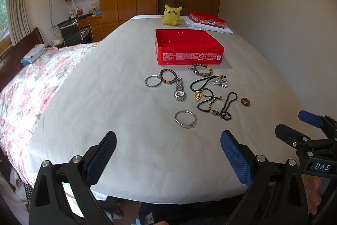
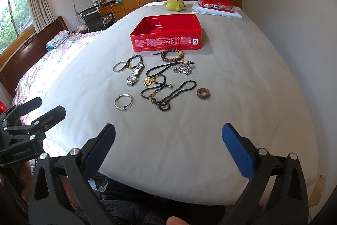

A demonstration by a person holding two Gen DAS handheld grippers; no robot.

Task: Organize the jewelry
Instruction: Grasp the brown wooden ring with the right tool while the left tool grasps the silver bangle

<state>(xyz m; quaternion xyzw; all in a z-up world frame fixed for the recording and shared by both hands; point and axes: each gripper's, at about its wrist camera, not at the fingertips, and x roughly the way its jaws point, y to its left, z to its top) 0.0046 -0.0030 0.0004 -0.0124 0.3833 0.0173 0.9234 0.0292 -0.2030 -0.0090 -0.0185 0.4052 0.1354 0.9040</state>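
An open red tin box [image 1: 187, 46] [image 2: 166, 36] sits on the white sheet. In front of it lie several pieces of jewelry: a silver bangle [image 1: 185, 119] [image 2: 123, 102] nearest me, a silver watch [image 1: 180, 92] [image 2: 135, 74], another silver ring bangle [image 1: 153, 81] [image 2: 119, 66], two beaded bracelets [image 1: 202, 70] [image 2: 172, 55], a black bead necklace [image 1: 219, 103] [image 2: 166, 94], a gold pendant [image 1: 198, 96] [image 2: 149, 81] and a brown ring [image 1: 245, 101] [image 2: 203, 93]. My left gripper [image 1: 168, 138] and right gripper [image 2: 168, 132] both hover open and empty over the near edge of the bed.
A yellow plush toy [image 1: 171, 15] [image 2: 175, 0] and a second red tin [image 1: 207, 19] [image 2: 215, 4] on a folded white cloth sit at the far end. A floral quilt [image 1: 35, 81] covers the left side. A white wall [image 1: 284, 14] runs along the right.
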